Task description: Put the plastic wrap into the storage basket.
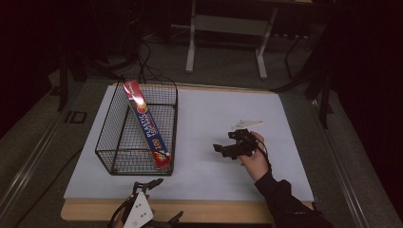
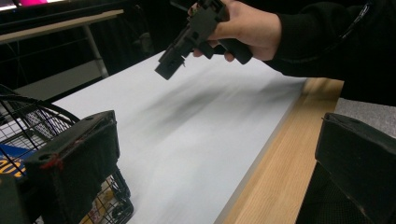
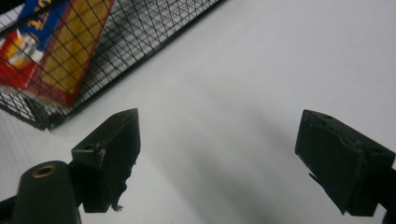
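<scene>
A black wire basket point(image 1: 116, 142) stands on the left of the white sheet point(image 1: 209, 114). A long red and blue box point(image 1: 147, 126) leans diagonally inside it. My right gripper point(image 1: 224, 145) hovers over the sheet to the right of the basket, open and holding nothing. In the right gripper view its jaws point(image 3: 219, 154) stand wide apart above bare sheet, with the basket point(image 3: 140, 42) and box point(image 3: 46, 42) beyond them. My left gripper point(image 1: 164, 200) sits at the table's front edge just below the basket. Its jaws point(image 2: 215, 154) are open and hold nothing, with the basket point(image 2: 28, 116) beside the left jaw.
The wooden table edge point(image 1: 223, 211) runs along the front of the sheet. Behind the table stand a desk's white legs point(image 1: 191, 42) and cables on the floor. The other hand with the right gripper point(image 2: 187, 42) appears across the sheet in the left gripper view.
</scene>
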`<state>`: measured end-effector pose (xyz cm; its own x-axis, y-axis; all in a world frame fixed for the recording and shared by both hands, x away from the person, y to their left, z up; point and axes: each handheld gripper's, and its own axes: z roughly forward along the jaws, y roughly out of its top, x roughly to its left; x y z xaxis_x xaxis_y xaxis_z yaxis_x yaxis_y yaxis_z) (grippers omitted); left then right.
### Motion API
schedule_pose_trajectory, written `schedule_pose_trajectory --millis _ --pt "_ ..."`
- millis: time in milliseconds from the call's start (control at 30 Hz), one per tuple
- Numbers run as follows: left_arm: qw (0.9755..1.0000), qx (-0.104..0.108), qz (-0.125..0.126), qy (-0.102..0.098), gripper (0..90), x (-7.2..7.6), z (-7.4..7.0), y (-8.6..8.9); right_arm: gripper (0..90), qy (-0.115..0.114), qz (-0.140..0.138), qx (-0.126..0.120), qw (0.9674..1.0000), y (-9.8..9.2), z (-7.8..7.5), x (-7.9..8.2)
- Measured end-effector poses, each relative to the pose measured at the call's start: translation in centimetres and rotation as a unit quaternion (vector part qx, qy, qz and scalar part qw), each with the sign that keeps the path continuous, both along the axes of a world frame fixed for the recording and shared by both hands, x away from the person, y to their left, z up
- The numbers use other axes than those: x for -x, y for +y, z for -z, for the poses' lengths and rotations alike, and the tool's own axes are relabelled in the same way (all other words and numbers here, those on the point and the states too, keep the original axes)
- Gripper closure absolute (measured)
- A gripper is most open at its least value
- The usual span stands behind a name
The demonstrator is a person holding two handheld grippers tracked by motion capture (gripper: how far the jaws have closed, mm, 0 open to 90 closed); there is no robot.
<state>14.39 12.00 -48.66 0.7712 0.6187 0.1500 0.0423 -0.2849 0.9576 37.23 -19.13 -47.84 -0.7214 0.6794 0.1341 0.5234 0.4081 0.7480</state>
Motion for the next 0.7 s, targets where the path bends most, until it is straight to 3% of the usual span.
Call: schedule_pose_trajectory --millis 200,433,700 --pt "1.0000 0.000 0.000 0.000 0.2 0.0 0.0 0.0 14.1 0.004 -0.006 0.007 0.9999 -0.5 0.9 0.4" --pt "1.0000 -0.002 0.001 -0.001 0.2 0.1 0.0 0.0 14.1 -0.010 -0.019 0.019 0.9996 -0.4 2.0 0.9" --pt "1.0000 -0.003 0.004 0.000 0.2 0.2 -0.1 0.1 14.1 -0.010 -0.020 0.025 0.9994 -0.4 2.3 0.8"
